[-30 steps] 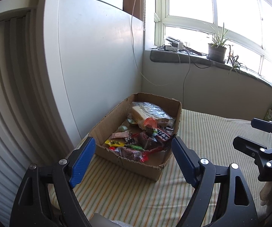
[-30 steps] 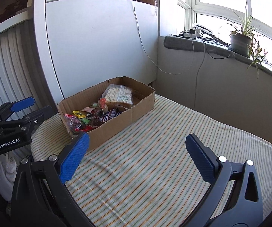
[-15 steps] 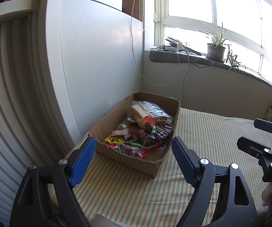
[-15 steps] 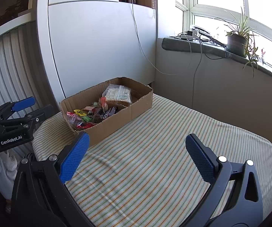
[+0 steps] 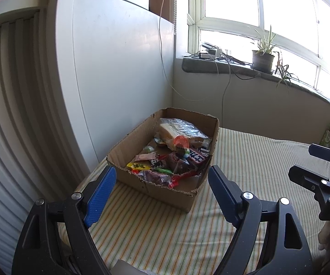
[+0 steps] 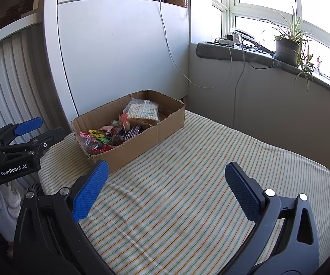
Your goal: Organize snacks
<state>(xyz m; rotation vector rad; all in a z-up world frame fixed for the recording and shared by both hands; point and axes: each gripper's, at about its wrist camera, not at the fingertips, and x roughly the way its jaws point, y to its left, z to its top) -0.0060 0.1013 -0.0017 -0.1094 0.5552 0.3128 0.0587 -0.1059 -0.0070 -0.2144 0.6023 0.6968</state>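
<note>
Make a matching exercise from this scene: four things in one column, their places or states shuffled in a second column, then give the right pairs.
Things
1. cardboard box
2. potted plant
3. left gripper
4. bread bag

Places or states
A. on the windowsill
B. open, holding nothing
C. at the far end inside the box
D. on the striped cloth, beside the white panel

Pairs: 1-D, 2-A, 3-B, 4-C

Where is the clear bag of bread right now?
The clear bag of bread lies at the far end of the cardboard box, above the loose candy wrappers; in the right wrist view it is left of centre, near the white cabinet.
</note>
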